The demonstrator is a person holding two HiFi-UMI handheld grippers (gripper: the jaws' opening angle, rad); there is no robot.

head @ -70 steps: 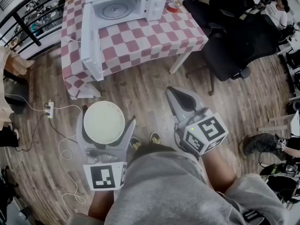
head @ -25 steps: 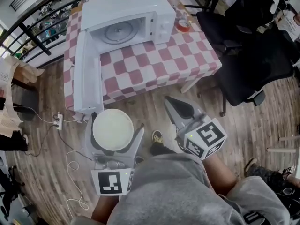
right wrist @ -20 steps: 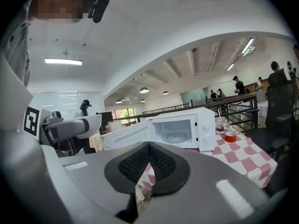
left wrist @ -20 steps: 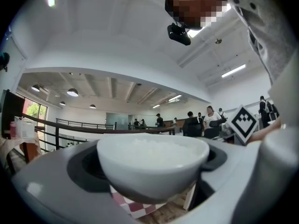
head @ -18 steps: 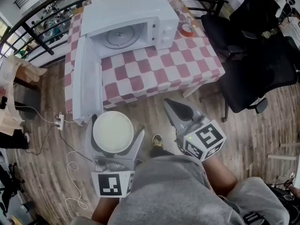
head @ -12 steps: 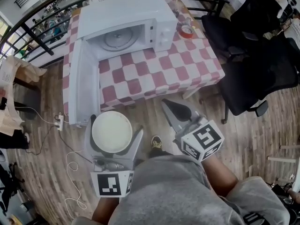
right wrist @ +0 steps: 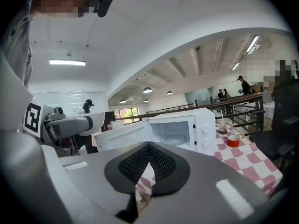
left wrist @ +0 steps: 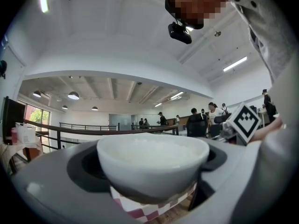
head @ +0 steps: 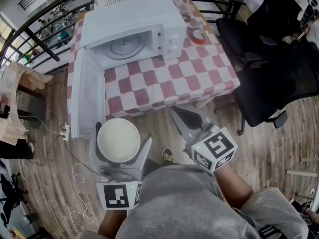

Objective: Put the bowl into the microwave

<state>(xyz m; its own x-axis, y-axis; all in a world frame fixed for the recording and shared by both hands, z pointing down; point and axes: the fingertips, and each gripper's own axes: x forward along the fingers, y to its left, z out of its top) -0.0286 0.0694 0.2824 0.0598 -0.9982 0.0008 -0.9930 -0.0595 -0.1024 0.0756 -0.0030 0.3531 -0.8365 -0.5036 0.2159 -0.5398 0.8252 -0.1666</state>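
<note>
Left gripper (head: 122, 134) pinches the bowl (left wrist: 152, 160) by its sides and level, perhaps so nothing spills, though I cannot see its contents well. It hangs above the floor, near the table (head: 174, 78). Right gripper (head: 175, 112) is pressed together, empty. The microwave (head: 130, 31) door (head: 84, 96) stands open.

The bowl (head: 118, 142) is creamy white. The left hand-held gripper (head: 121, 137) and the right hand-held gripper (head: 178, 116) are grey with black pads, and the marker cube (head: 213, 149) on each bears black squares on white. The microwave (head: 132, 21) is white all over. The bench (head: 169, 78) wears a red-and-white chequered cloth, and a small round thing (head: 198, 36) on it is red. The floor (head: 269, 148) is brown wood planking, the chair (head: 271, 78) is black, and the person's top (head: 174, 203) is grey.
</note>
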